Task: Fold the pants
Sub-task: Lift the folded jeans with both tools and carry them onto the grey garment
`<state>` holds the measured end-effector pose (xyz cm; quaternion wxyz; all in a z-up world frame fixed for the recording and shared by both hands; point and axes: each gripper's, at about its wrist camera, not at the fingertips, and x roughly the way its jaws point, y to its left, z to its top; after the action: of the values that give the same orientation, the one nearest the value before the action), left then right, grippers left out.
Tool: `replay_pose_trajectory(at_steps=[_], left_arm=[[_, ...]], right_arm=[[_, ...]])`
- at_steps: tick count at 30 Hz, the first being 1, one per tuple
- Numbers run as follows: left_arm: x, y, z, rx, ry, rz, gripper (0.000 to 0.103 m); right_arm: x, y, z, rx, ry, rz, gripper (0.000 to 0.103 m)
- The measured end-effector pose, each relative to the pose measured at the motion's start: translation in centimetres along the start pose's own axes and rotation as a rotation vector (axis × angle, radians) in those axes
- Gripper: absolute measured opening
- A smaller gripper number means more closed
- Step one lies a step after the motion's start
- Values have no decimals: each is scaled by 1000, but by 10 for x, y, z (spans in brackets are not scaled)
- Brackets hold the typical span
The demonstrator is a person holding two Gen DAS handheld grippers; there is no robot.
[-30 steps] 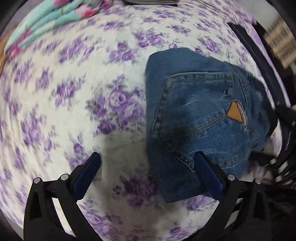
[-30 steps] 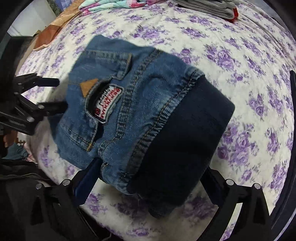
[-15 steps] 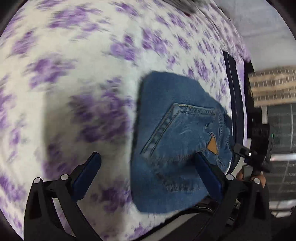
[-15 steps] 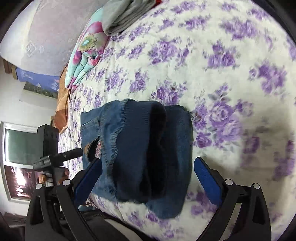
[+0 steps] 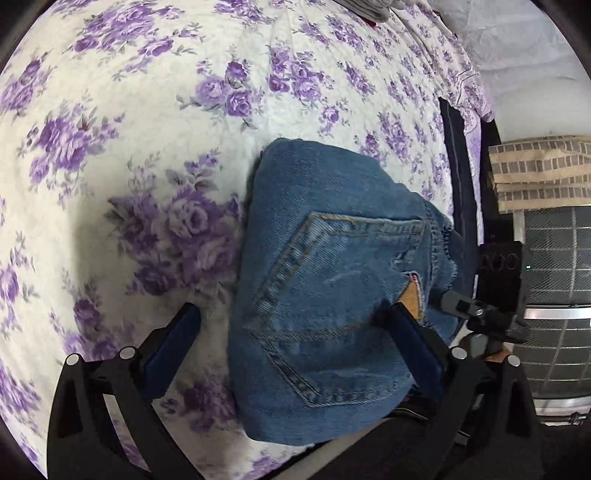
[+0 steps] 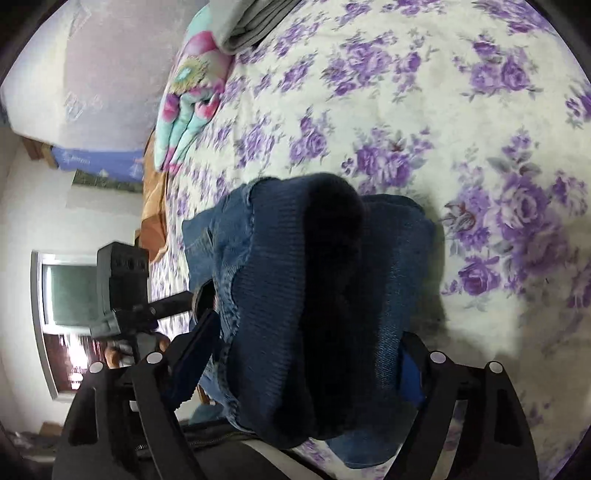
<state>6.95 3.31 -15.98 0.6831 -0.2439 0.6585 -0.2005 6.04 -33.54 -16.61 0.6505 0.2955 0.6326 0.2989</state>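
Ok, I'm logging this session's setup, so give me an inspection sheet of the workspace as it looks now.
Surface: purple-flowered bedspread.
Job's things: folded blue jeans, back pocket up, dark knit waistband at one end.
Clutter: pink-and-teal floral blanket, grey folded clothes at the far edge.
Grippers: left claw open, one finger over the jeans; right claw open, straddling the waistband end.
Cables: nothing seen.
Surroundings: window, white wall.

Soft even indoor light, strong fisheye bending and dark corners, slight blur, faint shadows.
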Motion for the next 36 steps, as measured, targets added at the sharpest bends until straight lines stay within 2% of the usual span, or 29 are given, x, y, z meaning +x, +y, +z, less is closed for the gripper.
replay_pose_trajectory(at_steps=[2,4,5,7,8,10,14,18,20,22,26,28,30,31,32,33,34,36], left_arm=[[3,1,-1,8,2,10,98],[5,4,-2,-11,-9,6,98],[4,6,-1,-29,-16,-3,98],[3,7,-1,-42,-15,1,98],[1,5,-1,-45,-14,9,98],[-3,0,-1,-41,-12,16,98],[-21,-12,-3,-15,-44,-5,98],[-19,-36,-2,41,-31,-10,98],[-6,-51,-1,82,-1,-8,98],[16,-62,1,90,44,-5,98],[59,-75,3,142,132,14,99],[74,-71,4,112,158,-28,99],[88,-64,4,13,201,-105,99],[90,-68,3,20,189,-88,99],[89,-73,3,46,177,-69,95],[86,-84,1,99,152,-49,82],[84,-91,1,126,142,-18,81],[74,-102,-1,156,117,14,67]], right_arm=[[14,-9,0,-13,65,-53,84],[20,-7,3,-16,62,-36,83],[20,-5,5,-16,65,-45,67],[16,3,5,-43,64,-43,50],[12,7,4,-58,62,-34,45],[2,18,4,-104,57,-25,43],[-29,28,2,-196,29,-56,42],[-58,-5,8,-140,10,-89,42],[-69,-27,9,-95,-8,-93,43],[-66,-48,8,-41,-12,-46,45],[-62,-66,4,-3,-33,-3,47],[-60,-67,3,-7,-32,0,49],[-60,-70,2,-2,-37,9,50],[-59,-70,3,5,-42,12,51],[-57,-66,3,11,-47,2,52],[-57,-62,3,13,-50,-15,52],[-57,-58,3,12,-53,-34,51],[-62,-47,6,6,-60,-41,49]])
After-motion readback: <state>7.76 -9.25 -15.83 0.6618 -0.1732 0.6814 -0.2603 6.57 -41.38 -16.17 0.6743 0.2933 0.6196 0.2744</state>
